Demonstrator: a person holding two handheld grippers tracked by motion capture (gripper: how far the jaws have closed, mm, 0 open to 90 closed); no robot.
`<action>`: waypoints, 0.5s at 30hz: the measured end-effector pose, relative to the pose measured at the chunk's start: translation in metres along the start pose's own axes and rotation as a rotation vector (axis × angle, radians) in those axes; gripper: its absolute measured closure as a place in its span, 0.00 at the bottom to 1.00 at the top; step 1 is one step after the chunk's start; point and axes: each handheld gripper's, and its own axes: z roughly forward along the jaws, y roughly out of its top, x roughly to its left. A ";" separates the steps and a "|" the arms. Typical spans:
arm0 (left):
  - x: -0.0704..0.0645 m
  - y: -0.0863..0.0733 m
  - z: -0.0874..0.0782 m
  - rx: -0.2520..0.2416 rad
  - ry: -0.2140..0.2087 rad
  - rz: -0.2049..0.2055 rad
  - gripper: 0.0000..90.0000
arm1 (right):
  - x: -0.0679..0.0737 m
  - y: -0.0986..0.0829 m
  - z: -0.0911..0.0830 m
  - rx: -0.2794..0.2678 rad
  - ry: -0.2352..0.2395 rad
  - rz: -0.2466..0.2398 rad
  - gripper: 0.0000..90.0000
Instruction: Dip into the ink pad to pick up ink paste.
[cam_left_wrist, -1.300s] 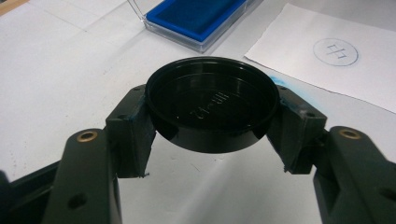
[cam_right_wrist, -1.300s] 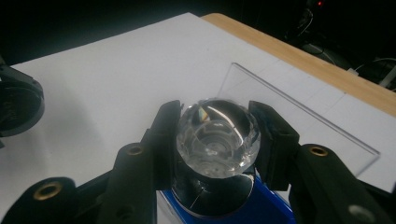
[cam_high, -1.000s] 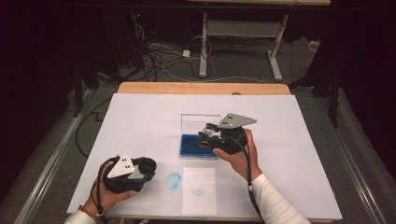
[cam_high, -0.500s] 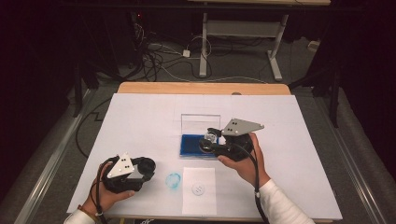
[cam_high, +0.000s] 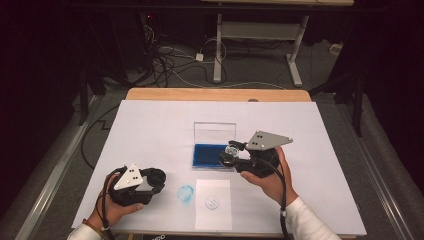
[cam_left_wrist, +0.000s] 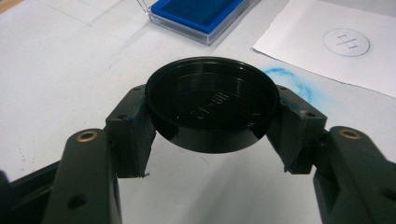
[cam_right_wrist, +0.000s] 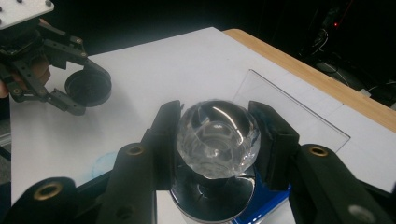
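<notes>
My right gripper (cam_high: 232, 154) (cam_right_wrist: 215, 135) is shut on a stamp with a clear faceted knob (cam_right_wrist: 219, 149) (cam_high: 230, 149) and a round metal base (cam_right_wrist: 210, 200). It holds the stamp over the near right part of the blue ink pad (cam_high: 207, 156) (cam_right_wrist: 280, 198); I cannot tell if the base touches the pad. My left gripper (cam_high: 154, 180) (cam_left_wrist: 212, 116) is shut on a black round cap (cam_left_wrist: 210, 100) (cam_high: 157, 176), hollow side up, just above the table at the front left. The cap (cam_right_wrist: 88, 86) also shows in the right gripper view.
The pad's clear lid (cam_high: 215, 132) (cam_right_wrist: 292, 109) stands open behind it. A white paper (cam_high: 220, 217) (cam_left_wrist: 299, 35) with a circular stamp mark (cam_high: 213, 202) (cam_left_wrist: 346, 42) lies at the front. A blue smudge (cam_high: 186, 193) (cam_left_wrist: 287, 79) marks the table beside the paper.
My right gripper has drifted a little to the right and toward the person with the stamp. The left gripper and cap have stayed still.
</notes>
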 end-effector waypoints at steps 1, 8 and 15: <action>0.001 0.000 0.000 0.019 0.000 0.026 0.41 | 0.000 -0.001 -0.001 -0.001 0.000 0.002 0.64; 0.000 0.000 0.004 0.032 -0.010 0.033 0.41 | 0.003 -0.005 -0.006 0.002 0.005 -0.001 0.64; -0.003 -0.001 0.006 0.040 -0.018 0.039 0.41 | 0.008 -0.011 -0.010 0.005 0.016 -0.006 0.64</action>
